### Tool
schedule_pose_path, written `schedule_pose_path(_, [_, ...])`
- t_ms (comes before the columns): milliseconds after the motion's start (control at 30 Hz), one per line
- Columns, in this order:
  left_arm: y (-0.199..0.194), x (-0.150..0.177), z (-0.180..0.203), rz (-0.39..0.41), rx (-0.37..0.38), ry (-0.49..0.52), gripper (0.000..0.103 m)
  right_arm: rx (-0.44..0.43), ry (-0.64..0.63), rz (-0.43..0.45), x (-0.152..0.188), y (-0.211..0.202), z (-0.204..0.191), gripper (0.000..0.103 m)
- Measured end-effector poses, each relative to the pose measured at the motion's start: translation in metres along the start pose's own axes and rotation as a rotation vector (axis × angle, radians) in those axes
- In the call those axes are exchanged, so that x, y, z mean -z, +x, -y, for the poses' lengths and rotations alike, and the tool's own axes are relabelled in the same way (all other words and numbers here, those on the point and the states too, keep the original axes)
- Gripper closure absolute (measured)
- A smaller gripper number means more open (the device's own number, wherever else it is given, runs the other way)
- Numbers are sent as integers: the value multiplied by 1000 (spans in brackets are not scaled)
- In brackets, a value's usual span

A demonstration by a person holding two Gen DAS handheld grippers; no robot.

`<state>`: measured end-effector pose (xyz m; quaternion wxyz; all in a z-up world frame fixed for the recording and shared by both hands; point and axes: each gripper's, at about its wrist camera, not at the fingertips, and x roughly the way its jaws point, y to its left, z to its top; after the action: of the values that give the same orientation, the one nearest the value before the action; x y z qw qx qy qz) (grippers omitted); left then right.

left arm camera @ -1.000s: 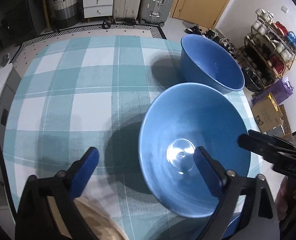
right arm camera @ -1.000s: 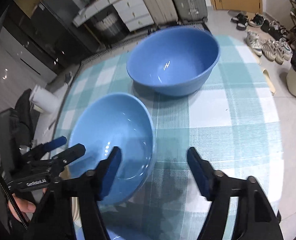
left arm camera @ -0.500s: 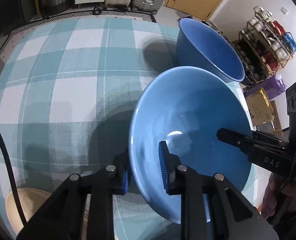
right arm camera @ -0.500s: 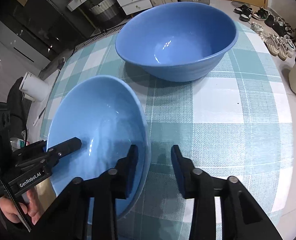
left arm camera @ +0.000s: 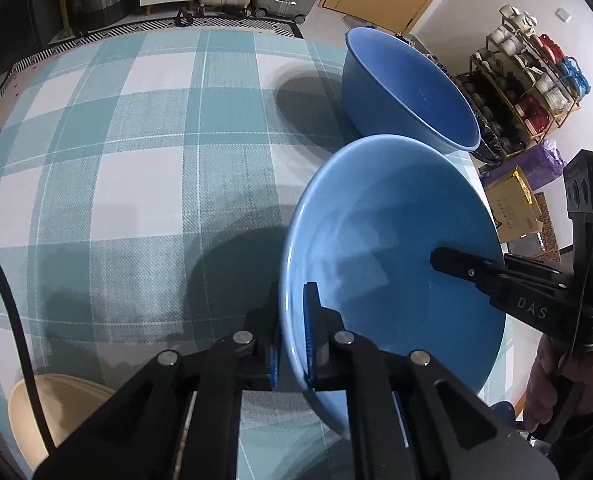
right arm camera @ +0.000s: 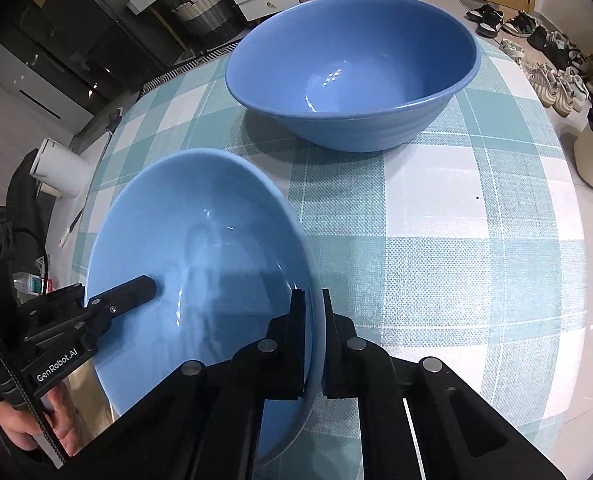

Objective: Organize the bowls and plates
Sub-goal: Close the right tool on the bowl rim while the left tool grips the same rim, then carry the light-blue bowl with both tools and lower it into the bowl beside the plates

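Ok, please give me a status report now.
Left gripper and right gripper both shut on near bowl rim, opposite sides. Far bowl stands apart on tablecloth. Nothing between them.

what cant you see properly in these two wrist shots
- Left wrist: beige dish cut off by the frame's corner and a black cable.
- Both views: light blue ceramic bowl underside hidden by its own wall.
- Right wrist: right gripper pads, hidden behind the rim.
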<state>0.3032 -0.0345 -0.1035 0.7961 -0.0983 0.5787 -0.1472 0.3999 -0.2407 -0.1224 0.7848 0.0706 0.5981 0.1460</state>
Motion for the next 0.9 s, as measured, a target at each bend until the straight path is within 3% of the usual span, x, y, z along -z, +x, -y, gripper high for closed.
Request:
schedule_pose_path(567, [-26,-5,3,-14,72,-37,95,-11,30,15,-8,-33,1,98])
schedule_pose_path(900, [-51,2,11,4,74,-28,95,1,39,47,2,-65,-11,98])
